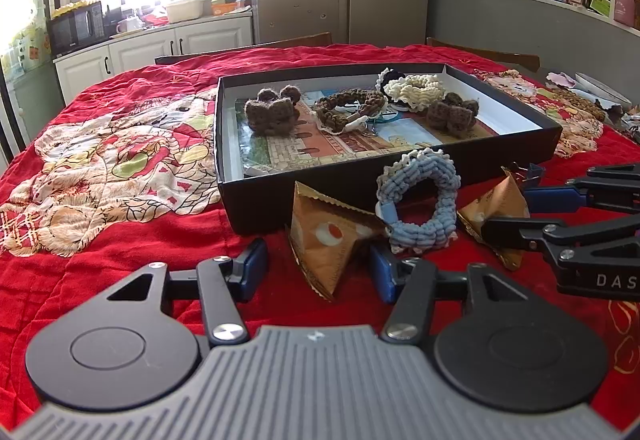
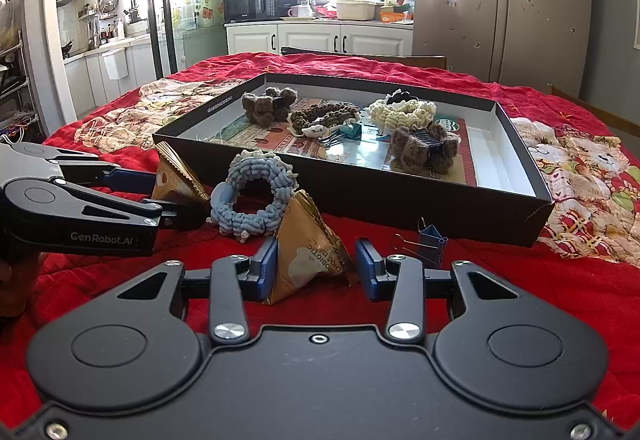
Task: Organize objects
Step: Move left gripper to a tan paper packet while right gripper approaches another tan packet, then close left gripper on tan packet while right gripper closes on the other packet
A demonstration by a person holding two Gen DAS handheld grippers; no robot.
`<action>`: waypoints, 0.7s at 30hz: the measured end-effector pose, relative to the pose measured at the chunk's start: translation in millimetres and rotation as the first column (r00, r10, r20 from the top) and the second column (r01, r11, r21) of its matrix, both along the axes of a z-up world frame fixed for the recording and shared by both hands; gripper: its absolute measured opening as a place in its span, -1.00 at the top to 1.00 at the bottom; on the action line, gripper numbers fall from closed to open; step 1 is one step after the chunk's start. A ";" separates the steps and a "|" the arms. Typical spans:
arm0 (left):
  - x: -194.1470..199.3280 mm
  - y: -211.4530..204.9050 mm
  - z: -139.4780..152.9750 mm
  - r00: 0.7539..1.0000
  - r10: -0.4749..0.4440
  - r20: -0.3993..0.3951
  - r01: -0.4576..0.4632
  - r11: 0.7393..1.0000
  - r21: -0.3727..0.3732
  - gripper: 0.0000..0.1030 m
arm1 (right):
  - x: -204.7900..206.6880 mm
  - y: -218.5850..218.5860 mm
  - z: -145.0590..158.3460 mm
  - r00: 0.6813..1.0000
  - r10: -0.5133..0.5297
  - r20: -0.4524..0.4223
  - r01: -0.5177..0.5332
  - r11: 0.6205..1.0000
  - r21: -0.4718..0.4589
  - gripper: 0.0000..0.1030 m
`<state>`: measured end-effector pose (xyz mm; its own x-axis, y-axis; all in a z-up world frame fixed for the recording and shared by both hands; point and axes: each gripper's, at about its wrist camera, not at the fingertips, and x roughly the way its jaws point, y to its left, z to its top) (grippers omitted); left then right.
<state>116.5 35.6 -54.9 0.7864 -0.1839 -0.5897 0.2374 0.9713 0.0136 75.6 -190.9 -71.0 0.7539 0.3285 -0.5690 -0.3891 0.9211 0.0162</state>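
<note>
A black box (image 1: 320,200) (image 2: 400,200) on the red cloth holds brown and cream crocheted scrunchies and clips. In front of it lie a blue crocheted scrunchie (image 1: 420,200) (image 2: 256,196) and two gold triangular snack packets. My left gripper (image 1: 318,272) is open, its fingers either side of one packet (image 1: 332,240), which also shows in the right wrist view (image 2: 176,180). My right gripper (image 2: 316,268) is open around the other packet (image 2: 308,256), seen too in the left wrist view (image 1: 496,212). The right gripper (image 1: 516,208) reaches in from the right there.
A blue binder clip (image 2: 430,240) lies on the cloth right of my right gripper. The red patterned cloth (image 1: 120,160) covers the table. Chair backs stand at the far edge. Dishes and clutter (image 1: 600,92) sit at the far right.
</note>
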 end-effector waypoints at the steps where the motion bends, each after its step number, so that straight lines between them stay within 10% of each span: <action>1: 0.1 -0.5 0.1 1.000 0.001 0.001 -0.001 1.000 0.002 -0.21 | 0.1 0.0 0.0 1.000 0.000 0.000 0.000 1.000 0.000 0.23; 21: 4.7 -6.6 3.2 1.000 0.012 0.024 -0.012 1.000 0.010 0.27 | 0.1 -0.3 0.1 1.000 -0.001 0.000 0.001 1.000 0.000 0.26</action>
